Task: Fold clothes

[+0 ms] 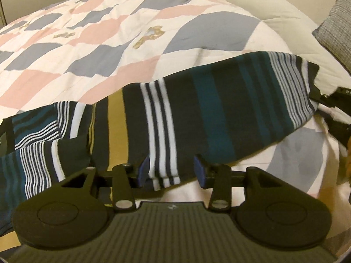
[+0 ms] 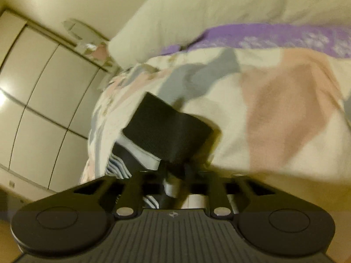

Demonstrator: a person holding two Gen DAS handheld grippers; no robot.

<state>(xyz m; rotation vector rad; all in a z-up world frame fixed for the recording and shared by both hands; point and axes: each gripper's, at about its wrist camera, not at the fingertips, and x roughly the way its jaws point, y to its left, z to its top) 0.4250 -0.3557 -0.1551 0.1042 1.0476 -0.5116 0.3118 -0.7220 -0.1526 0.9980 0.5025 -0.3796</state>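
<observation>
- Bedding fills both of your views: a quilt [image 1: 105, 50] patterned with pink, grey-blue and white wavy patches covers the bed, with a plain cream duvet [image 1: 248, 2] at 1 o'clock in the left wrist view and a grey knitted cushion [image 1: 337, 22] cut off at the 2 o'clock edge.
- Your striped garment [image 1: 197, 109] lies across the quilt in the left wrist view, dark navy with teal, mustard and white bands. Its long axis runs from 8 o'clock up to 2 o'clock, and the stripes cross that axis.
- At 8 o'clock the garment bunches into folds and runs out of the picture, so you cannot see that end.
- Your left gripper [image 1: 171, 171] has its blue pads apart, one on each side of a white-striped hem edge at the garment's near side. The cloth sits between the pads without being pinched.
- At 3 o'clock in that view, dark parts of your right gripper [image 1: 335, 100] meet the garment's far end; the edge cuts them off.
- Your right wrist view is tilted and blurred. A black ribbed cuff [image 2: 166, 131] of the garment sticks up from the right gripper [image 2: 175, 171] toward 11 o'clock.
- The right gripper's fingers are closed together on that cuff, with striped fabric hanging beneath at 7 o'clock.
- Pale wardrobe doors [image 2: 39, 100] stand at 9 o'clock, and a purple patterned cloth [image 2: 274, 37] lies at 1 o'clock beyond the quilt; blur hides its details.
</observation>
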